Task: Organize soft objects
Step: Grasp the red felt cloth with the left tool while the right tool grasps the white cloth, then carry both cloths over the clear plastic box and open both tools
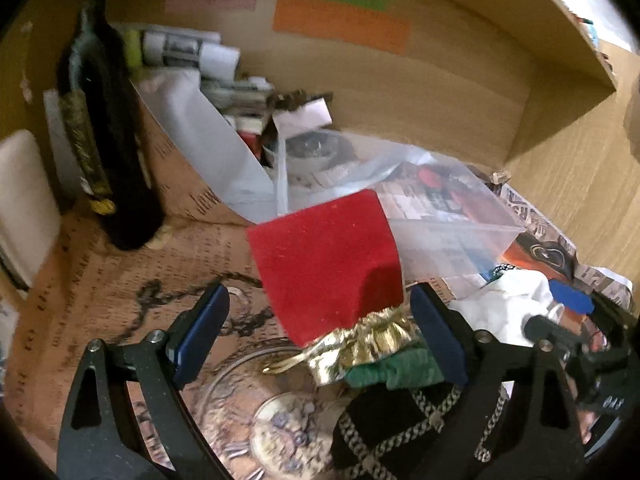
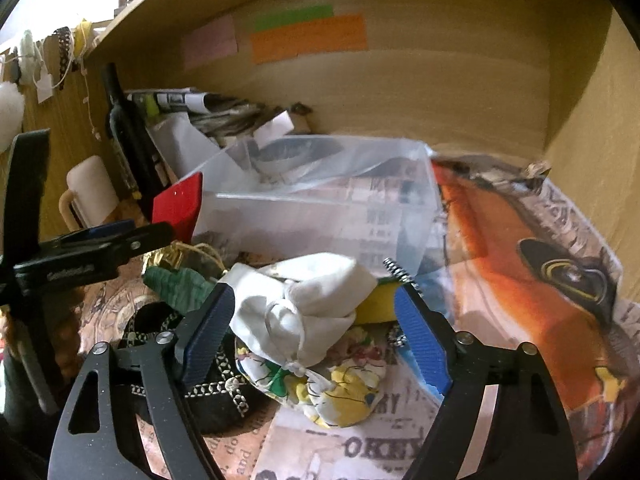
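Two open grippers, one white pouch centred for the right

Both tools stand with jaws spread and nothing clamped. We log the right gripper [image 2: 314, 336] directly over the white drawstring pouch [image 2: 302, 312], which lies between its blue pads [image 2: 420, 344] on top of a floral cloth bag [image 2: 340, 388]. The pouch's long axis runs roughly across the jaw gap, left pad to right pad, so we judge a straight descent and close would catch it across its bulk.

The left gripper [image 1: 320, 336] frames the red velvet pouch [image 1: 326, 256], its gold neck [image 1: 368, 340] pointing back toward the tool. Whether the pads touch the fabric we cannot tell. A green knit piece [image 1: 396, 368] and a black chain-trimmed bag [image 1: 400, 420] sit just below it.

The clear plastic bin [image 2: 320, 208] stands just beyond both pouches, mouth up, on the newsprint-patterned shelf liner [image 2: 360, 452]. We take it as the likely destination. The right tool is nearer the white pouch; the left is nearer the red one.
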Demonstrator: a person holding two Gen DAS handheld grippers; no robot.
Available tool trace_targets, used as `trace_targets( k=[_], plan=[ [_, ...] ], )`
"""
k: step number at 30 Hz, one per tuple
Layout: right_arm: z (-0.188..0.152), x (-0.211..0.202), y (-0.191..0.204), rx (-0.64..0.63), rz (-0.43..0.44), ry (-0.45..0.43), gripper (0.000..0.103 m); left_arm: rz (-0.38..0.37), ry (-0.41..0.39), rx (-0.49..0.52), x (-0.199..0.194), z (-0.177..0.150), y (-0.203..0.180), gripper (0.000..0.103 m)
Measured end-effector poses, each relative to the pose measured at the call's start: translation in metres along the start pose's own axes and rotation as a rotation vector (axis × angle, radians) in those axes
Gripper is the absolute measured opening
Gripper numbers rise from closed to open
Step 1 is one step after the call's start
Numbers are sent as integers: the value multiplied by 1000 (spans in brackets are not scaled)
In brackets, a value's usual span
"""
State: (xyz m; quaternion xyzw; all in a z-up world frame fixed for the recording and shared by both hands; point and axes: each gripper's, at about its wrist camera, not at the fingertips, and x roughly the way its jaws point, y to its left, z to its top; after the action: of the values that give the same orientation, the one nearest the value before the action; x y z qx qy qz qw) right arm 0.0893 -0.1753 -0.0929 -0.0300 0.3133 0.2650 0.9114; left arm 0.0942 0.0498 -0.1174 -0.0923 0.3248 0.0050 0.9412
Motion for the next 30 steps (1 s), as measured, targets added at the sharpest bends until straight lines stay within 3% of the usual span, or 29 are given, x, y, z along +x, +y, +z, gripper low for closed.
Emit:
trace_targets(
  k=[6,13,19,30],
  plan=[
    [-2,11,2,-3,29,39,63,-11,34,3,22,1,-6,93],
    [-2,14,3,-18,38,46,37,-21,41,16,27,1,-10,69],
    [0,10,7,-29,36,30,28,-23,26,9,20,0,-7,58],
    [13,-11,11,-35,40,-49,25,-37,-40,16,-12,-2,-9,49]
  ],
)
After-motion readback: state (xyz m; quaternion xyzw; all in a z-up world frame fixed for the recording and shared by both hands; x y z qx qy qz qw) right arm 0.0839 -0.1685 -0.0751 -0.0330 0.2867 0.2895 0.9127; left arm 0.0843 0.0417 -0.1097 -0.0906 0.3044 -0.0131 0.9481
